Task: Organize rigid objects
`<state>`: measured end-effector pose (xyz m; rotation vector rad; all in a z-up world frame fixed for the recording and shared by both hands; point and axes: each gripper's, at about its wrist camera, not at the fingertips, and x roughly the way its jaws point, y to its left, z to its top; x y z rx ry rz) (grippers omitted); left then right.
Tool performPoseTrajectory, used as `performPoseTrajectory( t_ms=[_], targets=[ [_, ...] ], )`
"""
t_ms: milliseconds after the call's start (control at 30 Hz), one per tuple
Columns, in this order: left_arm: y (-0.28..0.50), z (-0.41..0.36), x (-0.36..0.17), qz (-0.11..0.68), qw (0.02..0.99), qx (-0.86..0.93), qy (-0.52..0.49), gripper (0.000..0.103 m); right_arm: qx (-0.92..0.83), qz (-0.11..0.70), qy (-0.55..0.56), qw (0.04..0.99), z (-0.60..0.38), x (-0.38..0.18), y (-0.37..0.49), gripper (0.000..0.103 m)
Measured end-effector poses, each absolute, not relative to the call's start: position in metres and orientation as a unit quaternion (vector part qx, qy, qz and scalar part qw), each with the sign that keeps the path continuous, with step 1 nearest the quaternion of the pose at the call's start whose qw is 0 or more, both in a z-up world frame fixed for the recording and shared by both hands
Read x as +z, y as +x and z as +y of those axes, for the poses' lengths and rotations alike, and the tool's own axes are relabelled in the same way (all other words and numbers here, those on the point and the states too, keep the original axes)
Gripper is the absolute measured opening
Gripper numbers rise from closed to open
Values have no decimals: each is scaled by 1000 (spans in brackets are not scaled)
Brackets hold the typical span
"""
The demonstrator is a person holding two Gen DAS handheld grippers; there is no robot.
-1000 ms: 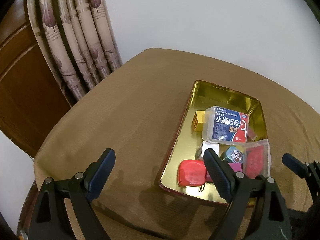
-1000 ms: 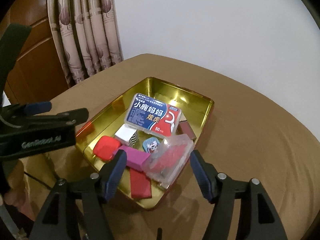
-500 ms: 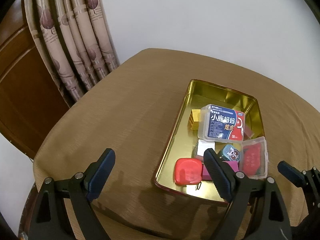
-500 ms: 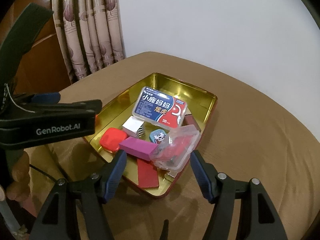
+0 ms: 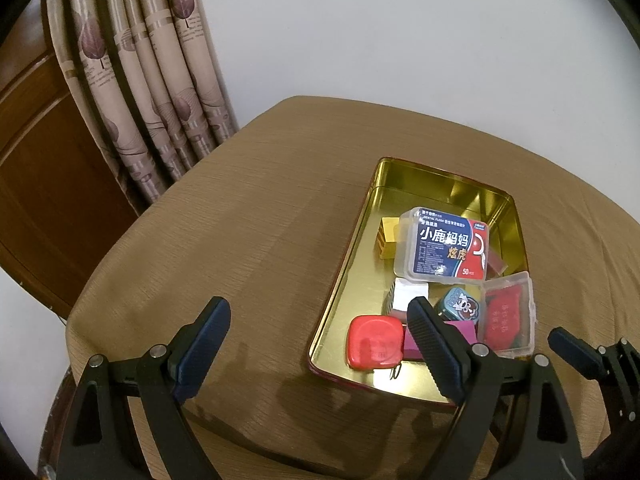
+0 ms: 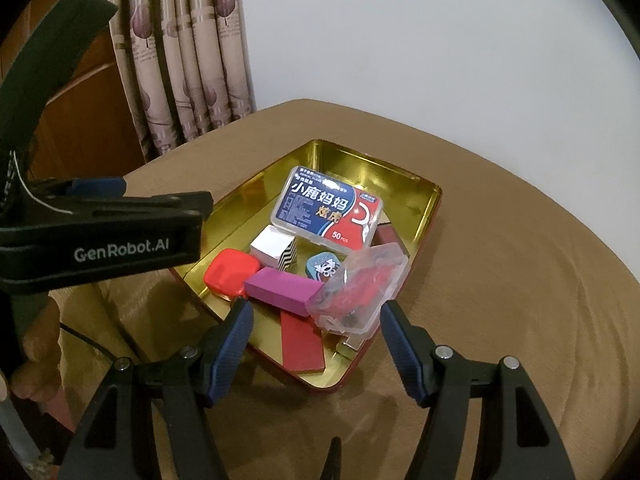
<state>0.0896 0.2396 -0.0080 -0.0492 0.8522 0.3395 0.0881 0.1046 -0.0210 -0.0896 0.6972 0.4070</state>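
A gold tin tray point(image 5: 420, 176) point(image 6: 424, 216) rests on the brown tablecloth and holds several small rigid items. Among them are a dental floss box point(image 5: 442, 251) point(image 6: 326, 210), a red rounded case point(image 5: 374, 342) point(image 6: 230, 272), a purple block point(image 6: 282, 290), a clear case with red contents point(image 5: 506, 314) point(image 6: 358, 292), a flat red piece point(image 6: 302, 346) and a black-and-white cube point(image 6: 274, 248). My left gripper point(image 5: 320, 346) hovers open over the cloth at the tray's near left corner, nothing between its fingers. My right gripper point(image 6: 316, 344) stands open just in front of the tray's near end, empty.
Patterned curtains point(image 5: 140, 80) and a wooden door point(image 5: 44, 184) stand behind the round table's left side, with a white wall beyond. The left gripper's body point(image 6: 100, 236) and the hand holding it fill the left of the right wrist view. Bare cloth point(image 5: 224, 240) lies left of the tray.
The right gripper has drawn back a little from the tray, so the tray looks smaller and the left gripper's body has come further into its view. The left view has barely shifted.
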Motion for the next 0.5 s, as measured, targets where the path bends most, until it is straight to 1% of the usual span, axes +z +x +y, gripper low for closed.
performPoseTrajectory(
  t_ms=[500],
  targets=[
    [86,240,-7,409,900,145,-28,88,197,340,-44,918,108,-22,84,68]
  ],
)
